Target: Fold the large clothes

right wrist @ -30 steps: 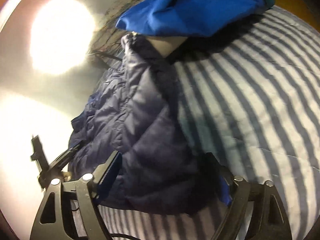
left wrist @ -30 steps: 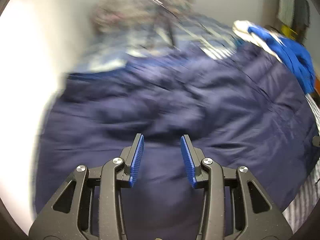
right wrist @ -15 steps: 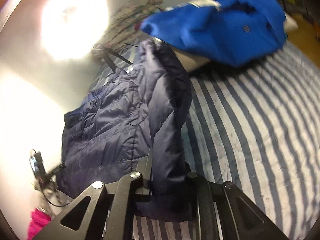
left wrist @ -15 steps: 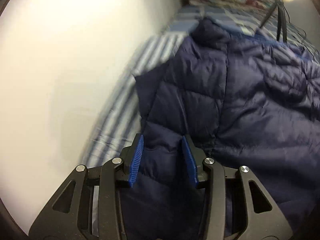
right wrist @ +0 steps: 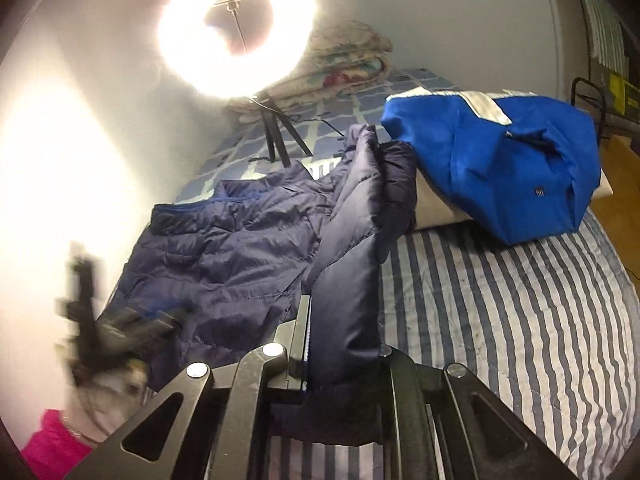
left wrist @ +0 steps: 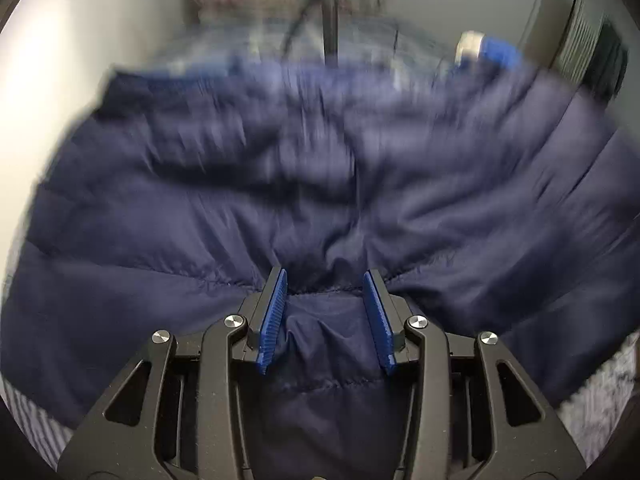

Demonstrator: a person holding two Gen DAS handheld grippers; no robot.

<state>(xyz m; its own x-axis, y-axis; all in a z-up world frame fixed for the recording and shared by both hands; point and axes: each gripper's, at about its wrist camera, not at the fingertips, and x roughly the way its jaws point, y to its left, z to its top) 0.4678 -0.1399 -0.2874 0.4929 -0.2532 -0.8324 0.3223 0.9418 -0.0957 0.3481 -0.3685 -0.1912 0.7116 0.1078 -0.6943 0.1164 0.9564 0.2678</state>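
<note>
Now, R gripper point(right wrist: 340, 344) clamped on navy jacket point(right wrist: 240, 248) sleeve, L gripper point(left wrist: 325, 312) jaws apart over jacket, striped bed point(right wrist: 500, 320).

Quilted jacket point(right wrist: 240, 248) (faintly glossy cloth)

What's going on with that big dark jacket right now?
Right gripper shut on navy jacket sleeve. Left gripper open over it. Blue garment beside.

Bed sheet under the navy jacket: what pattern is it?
The bed sheet has blue and white stripes, clearest in the right wrist view, beside the navy puffer jacket.
</note>
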